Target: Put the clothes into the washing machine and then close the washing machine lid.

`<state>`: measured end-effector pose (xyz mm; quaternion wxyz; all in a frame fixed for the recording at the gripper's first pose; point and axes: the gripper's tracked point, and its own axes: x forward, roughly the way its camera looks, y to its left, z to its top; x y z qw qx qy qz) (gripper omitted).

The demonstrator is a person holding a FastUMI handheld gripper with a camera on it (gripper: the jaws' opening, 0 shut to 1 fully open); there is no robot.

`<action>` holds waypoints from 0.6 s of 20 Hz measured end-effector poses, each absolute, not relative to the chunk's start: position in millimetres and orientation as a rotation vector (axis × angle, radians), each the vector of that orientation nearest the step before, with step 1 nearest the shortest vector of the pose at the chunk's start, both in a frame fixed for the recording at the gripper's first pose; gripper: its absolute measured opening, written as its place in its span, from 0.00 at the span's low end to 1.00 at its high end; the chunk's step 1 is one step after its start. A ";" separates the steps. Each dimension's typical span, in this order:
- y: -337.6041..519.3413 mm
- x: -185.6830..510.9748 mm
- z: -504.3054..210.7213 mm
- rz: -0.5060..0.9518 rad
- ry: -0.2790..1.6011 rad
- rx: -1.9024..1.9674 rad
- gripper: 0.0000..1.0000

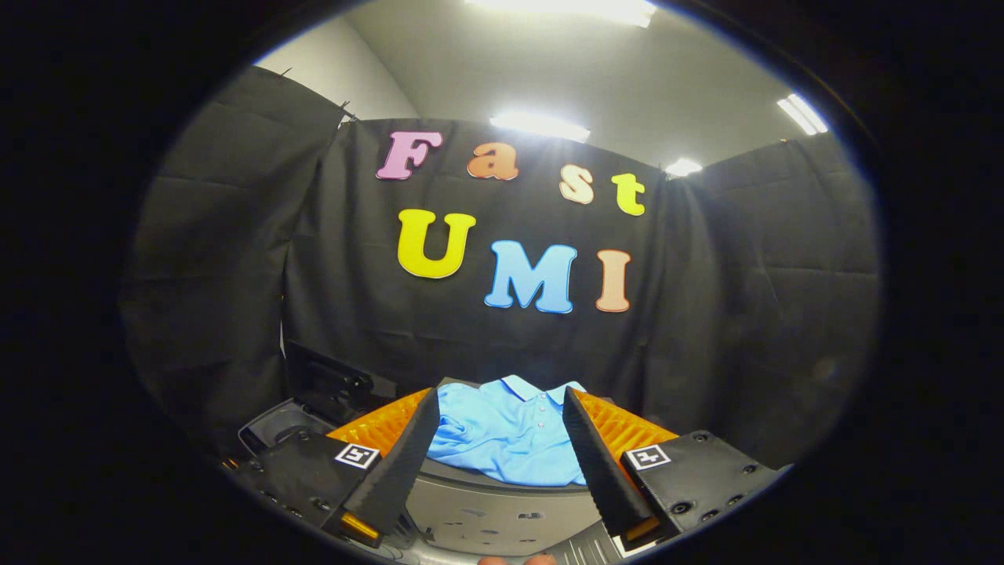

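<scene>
Shirt [506,435]: 1 light-blue polo, collar and button placket facing up, lying crumpled on an orange ribbed surface [620,428] that shows to either side of it. It sits just ahead of and between the fingers, untouched by either, apparently staged there so the gripper can reach it first.

Gripper [500,406]: 2 fingers spread wide apart, nothing held between them; the spread frames the shirt, which suggests an approach lined up for a pinch on the cloth rather than a grasp already made. Each finger mount carries 1 square black-and-white marker [358,455], likely for tracking.

Washing machine [502,518]: grey curved top panel directly below the fingers, nearer than the shirt. Whether the lid is up or down cannot be told from this angle, nor where the drum opening lies.

Dark box-like unit [333,384]: behind the left finger, against the black cloth wall; purpose unclear.

Fingertips of a person [514,559]: just visible below the washing machine panel, presumably part of the hand carrying the gripper.

Task status, as judged: shirt not yet picked up, loading and lid closing both outstanding.
</scene>
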<state>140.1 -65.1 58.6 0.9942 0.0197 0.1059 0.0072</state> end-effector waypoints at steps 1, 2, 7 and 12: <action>-72.0 149.6 58.6 0.006 0.215 0.042 0.98; -76.6 159.7 55.5 0.002 0.223 0.042 0.98; -121.2 203.6 27.5 -0.087 0.325 0.033 0.98; -130.0 239.3 -12.6 -0.065 0.476 0.102 0.98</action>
